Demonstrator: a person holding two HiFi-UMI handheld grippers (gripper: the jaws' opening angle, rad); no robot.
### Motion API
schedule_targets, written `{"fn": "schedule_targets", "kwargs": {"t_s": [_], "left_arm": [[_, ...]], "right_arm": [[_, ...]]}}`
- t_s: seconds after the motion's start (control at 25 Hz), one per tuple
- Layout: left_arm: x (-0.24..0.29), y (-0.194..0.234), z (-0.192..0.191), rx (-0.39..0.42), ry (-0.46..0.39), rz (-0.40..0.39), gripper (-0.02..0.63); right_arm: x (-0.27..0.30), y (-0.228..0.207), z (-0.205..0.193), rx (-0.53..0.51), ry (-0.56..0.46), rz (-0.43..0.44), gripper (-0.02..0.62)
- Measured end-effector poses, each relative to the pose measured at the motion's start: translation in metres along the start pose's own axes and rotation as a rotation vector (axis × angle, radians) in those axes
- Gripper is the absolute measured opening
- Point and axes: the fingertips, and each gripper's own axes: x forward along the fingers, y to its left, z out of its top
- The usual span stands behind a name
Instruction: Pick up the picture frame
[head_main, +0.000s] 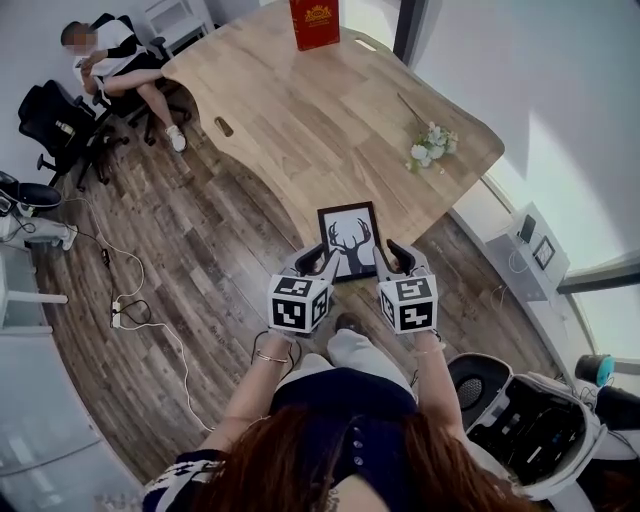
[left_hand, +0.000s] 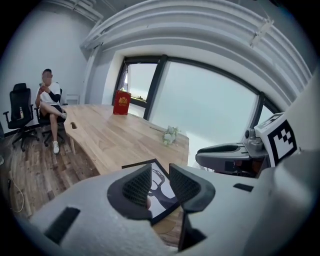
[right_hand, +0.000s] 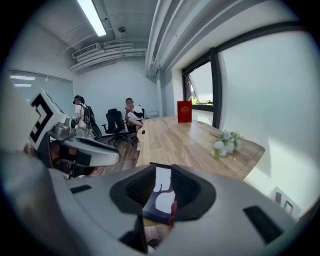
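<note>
The picture frame, black-edged with a dark deer silhouette on white, lies flat near the front edge of the wooden table. My left gripper sits at the frame's near left corner. My right gripper is at its near right corner. In the left gripper view the jaws of the left gripper stand apart, and the frame shows through the gap. The right gripper likewise has its jaws parted, with the frame visible between them. Neither pair of pads presses on the frame.
A red box stands at the table's far end, and white flowers lie to the right. A person sits on an office chair at the far left. Cables trail over the floor. An open case is at lower right.
</note>
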Motion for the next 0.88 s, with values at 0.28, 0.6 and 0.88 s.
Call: {"fn": "schedule_targets", "kwargs": {"t_s": [0.28, 0.6, 0.88], "left_arm": [[0.035, 0.024, -0.037, -0.055, 0.137, 0.028, 0.13], [0.068, 0.053, -0.079, -0.132, 0.271, 0.07, 0.14], [0.079, 0.071, -0.103, -0.165, 0.349, 0.099, 0.143]], "right_arm": [[0.035, -0.017, -0.027, 0.021, 0.089, 0.002, 0.103], [0.068, -0.03, -0.058, 0.064, 0.184, 0.021, 0.106], [0.09, -0.033, -0.083, 0.097, 0.259, 0.039, 0.106]]}}
